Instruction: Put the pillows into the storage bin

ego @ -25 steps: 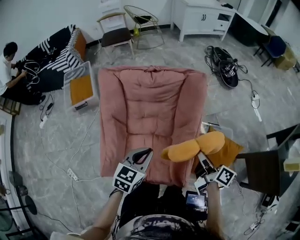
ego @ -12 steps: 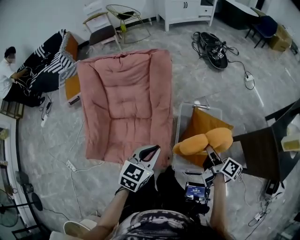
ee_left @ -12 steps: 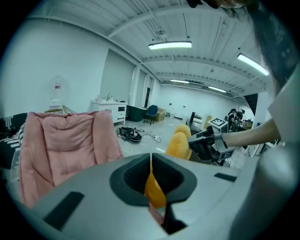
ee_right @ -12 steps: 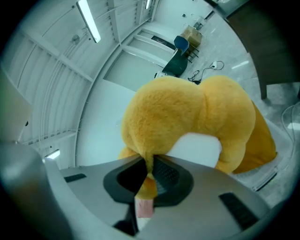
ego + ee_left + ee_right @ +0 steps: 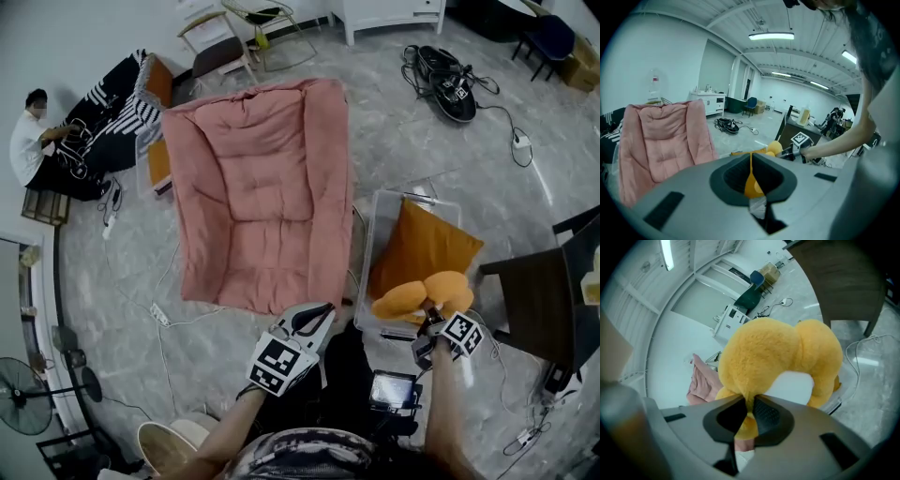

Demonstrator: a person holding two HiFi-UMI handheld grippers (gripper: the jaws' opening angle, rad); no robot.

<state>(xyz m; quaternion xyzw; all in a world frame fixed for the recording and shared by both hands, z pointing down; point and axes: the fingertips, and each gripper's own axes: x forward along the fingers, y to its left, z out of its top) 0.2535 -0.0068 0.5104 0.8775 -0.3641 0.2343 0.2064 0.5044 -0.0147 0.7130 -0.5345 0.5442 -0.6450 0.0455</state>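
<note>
A clear storage bin [image 5: 367,262] stands on the floor right of the pink cushion. An orange square pillow [image 5: 424,246] leans inside it. My right gripper [image 5: 433,326] is shut on a fluffy yellow curved pillow [image 5: 422,295] and holds it over the bin's near end. In the right gripper view the yellow pillow [image 5: 778,362] fills the middle, its plush pinched between the right gripper [image 5: 751,405] pads. My left gripper [image 5: 314,319] hovers shut and holds nothing, left of the bin. The left gripper view shows my left gripper [image 5: 751,165] with the yellow pillow [image 5: 772,148] beyond it.
A large pink cushion [image 5: 262,197] lies on the marble floor left of the bin. A dark table [image 5: 534,300] stands close on the right. A person [image 5: 33,141] sits at the far left by striped cushions. Cables and a power strip [image 5: 159,314] trail over the floor.
My right gripper has carried the yellow pillow rightward, off the pink cushion's edge to above the bin's near end. The left gripper stayed shut and shifted little.
</note>
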